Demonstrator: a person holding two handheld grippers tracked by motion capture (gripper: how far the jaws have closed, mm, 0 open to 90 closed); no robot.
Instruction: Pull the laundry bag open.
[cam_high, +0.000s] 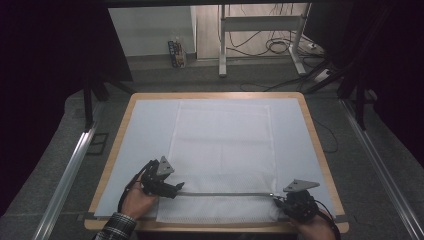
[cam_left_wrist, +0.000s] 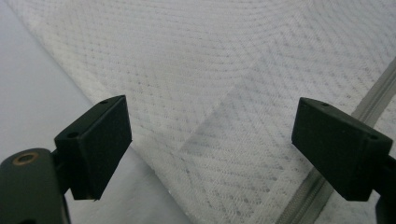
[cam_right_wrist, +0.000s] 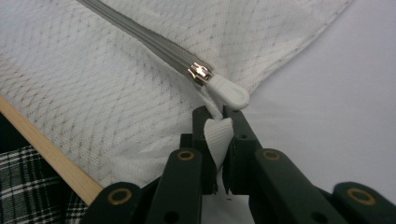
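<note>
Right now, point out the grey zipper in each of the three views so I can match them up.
High view: the zipper runs level across the white mesh bag near the table's near edge, between both grippers.
Left gripper view: bottom right, slanting up to the right edge.
Right gripper view: from top left down to the slider at centre.
Shared landmark: the bag's diamond mesh.

a wooden table holds a big pale blue sheet. a white mesh bag with a grey zipper lies flat on the sheet.
</note>
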